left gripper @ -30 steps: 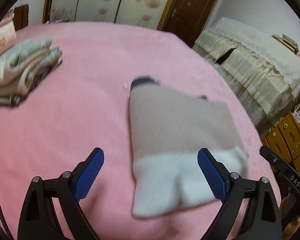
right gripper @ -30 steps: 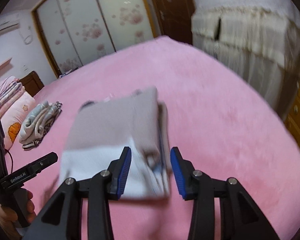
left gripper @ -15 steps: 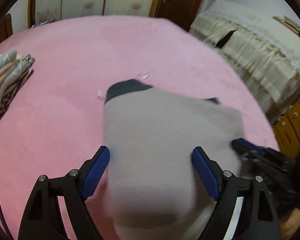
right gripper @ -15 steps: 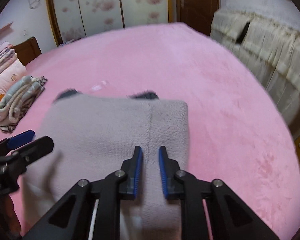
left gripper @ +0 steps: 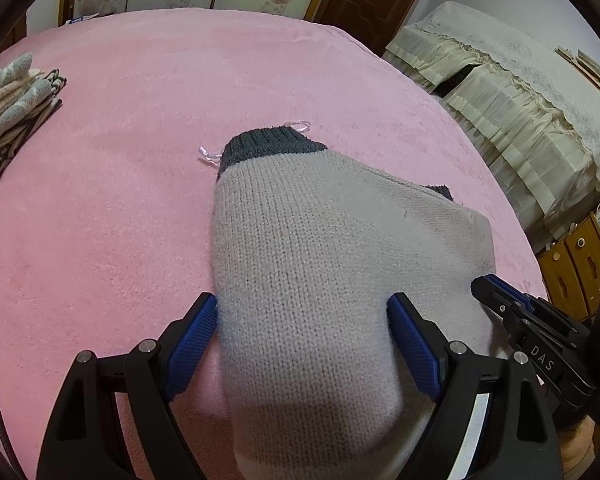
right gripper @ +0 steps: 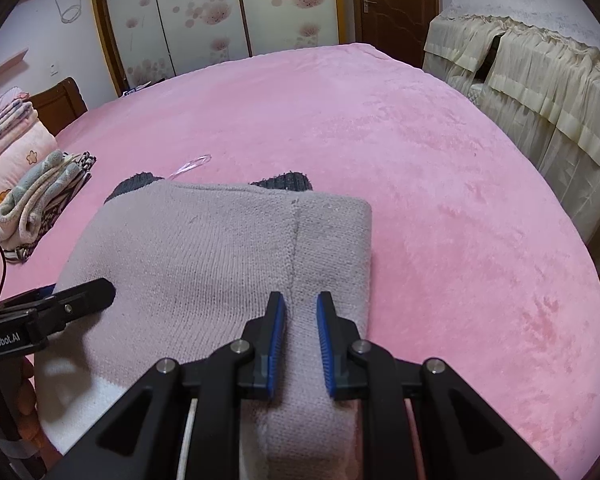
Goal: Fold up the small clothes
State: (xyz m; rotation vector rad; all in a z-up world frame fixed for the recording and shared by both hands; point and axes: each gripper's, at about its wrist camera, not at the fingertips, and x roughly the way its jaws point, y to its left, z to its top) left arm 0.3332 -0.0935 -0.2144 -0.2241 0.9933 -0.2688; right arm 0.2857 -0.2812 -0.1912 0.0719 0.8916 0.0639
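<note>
The sweater (left gripper: pixel 324 264) lies on the pink bed (left gripper: pixel 120 208), a small grey knit with dark cuffs at its far end and a white band at the end nearest the cameras; it runs forward from between both pairs of jaws. The left gripper (left gripper: pixel 304 340) has its jaws spread wide, one blue pad at each side of the sweater's left portion, the knit bulging up between them; whether the pads press the cloth cannot be told, and they look to be merely straddling it. The right gripper (right gripper: pixel 300 340) has its jaws drawn close, pinching a ridge of the knit just right of a seam line, near the sweater's right edge; the cloth rises between the pads and passes under them toward the camera. As a judgement, the fold is partly done: the sleeves appear already tucked in, since both dark cuffs sit together at the far end and the body reads as a tidy rectangle with a doubled right edge; what seems left is to bring the near white end over toward the cuffs, then set the piece aside. A stack of folded clothes (right gripper: pixel 40 196) rests well to the left of the jaws, which suggests earlier pieces are finished; a bit of clear plastic (left gripper: pixel 296 126) lies just beyond the cuffs.
</note>
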